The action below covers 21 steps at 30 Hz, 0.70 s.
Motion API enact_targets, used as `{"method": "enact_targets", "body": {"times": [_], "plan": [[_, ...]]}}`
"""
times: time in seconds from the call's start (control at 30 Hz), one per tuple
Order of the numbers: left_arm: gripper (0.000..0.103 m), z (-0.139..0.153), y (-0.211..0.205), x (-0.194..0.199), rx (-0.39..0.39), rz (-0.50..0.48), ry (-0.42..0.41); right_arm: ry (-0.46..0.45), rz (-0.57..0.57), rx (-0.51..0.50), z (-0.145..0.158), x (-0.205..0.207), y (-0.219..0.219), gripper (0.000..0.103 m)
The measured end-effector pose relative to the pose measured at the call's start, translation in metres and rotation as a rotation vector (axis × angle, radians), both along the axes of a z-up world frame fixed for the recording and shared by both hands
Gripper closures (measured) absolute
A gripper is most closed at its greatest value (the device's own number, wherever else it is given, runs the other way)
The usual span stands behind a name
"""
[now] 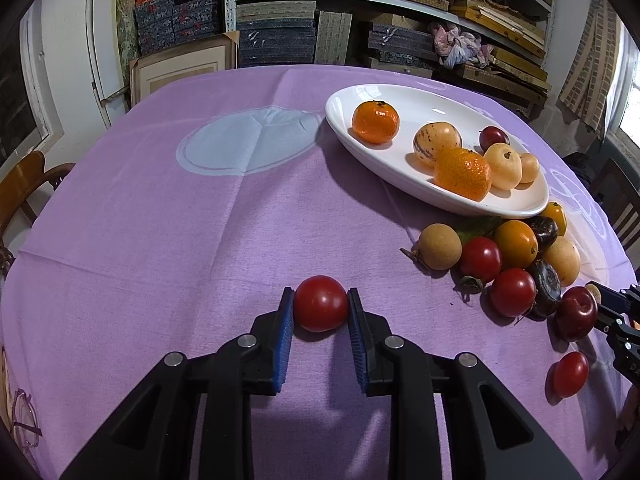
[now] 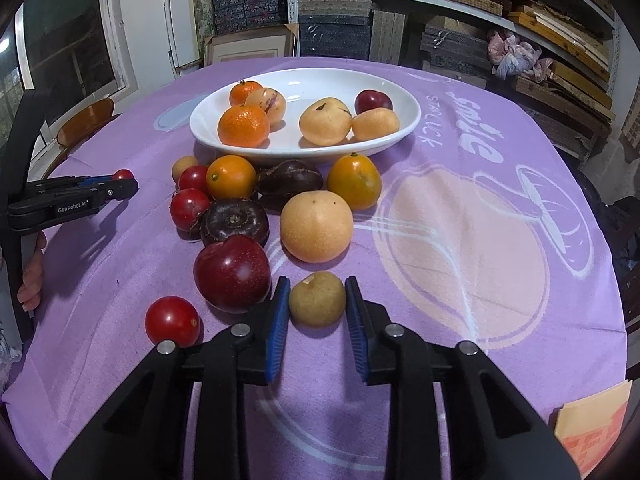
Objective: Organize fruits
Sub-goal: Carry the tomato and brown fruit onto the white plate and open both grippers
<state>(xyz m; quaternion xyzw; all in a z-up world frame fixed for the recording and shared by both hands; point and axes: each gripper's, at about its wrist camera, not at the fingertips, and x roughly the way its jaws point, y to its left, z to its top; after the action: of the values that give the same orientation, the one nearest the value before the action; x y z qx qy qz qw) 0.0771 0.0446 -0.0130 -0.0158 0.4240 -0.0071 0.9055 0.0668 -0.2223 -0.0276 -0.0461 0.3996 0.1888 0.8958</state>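
Both hand-held grippers were clenched: left [image 1: 321,308] on a round red tomato [image 1: 321,309], right [image 2: 317,300] on a small tan fruit [image 2: 317,299]; smooth skins risked slipping during lifting.

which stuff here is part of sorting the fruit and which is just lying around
Part of the job:
- white dish
- tomato in the left gripper
- small tan fruit in the right gripper
- loose fruit pile on the cloth

Just lying about:
- purple tablecloth
- orange packet
- shelves of boxes
- wooden chair
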Motion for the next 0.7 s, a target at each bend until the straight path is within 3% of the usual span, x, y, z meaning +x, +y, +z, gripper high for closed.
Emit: {"method": "enact_targets", "body": {"times": [0.17, 0.23, 0.47, 0.57, 0.7], "plan": [[0.077, 0.015, -0.008, -0.010, 0.055, -0.009, -0.097, -0.032, -0.026, 0.025, 0.008, -0.003, -0.011, 0.076], [0.077, 0.024, -0.014, -0.008, 0.034, -0.032, -0.106, -0.035, -0.023, 0.073, 0.017, -0.001, -0.016, 0.076], [0.077, 0.058, -0.049, 0.040, 0.038, -0.102, -0.132, -0.090, -0.028, 0.089, 0.070, 0.050, 0.007, 0.076], [0.077, 0.059, -0.056, 0.066, 0.025, -0.090, -0.125, -0.058, -0.016, 0.110, 0.070, 0.077, 0.024, 0.076], [0.077, 0.047, -0.053, 0.102, -0.015, -0.073, -0.052, -0.026, 0.015, 0.091, 0.059, 0.097, 0.050, 0.076]]}}
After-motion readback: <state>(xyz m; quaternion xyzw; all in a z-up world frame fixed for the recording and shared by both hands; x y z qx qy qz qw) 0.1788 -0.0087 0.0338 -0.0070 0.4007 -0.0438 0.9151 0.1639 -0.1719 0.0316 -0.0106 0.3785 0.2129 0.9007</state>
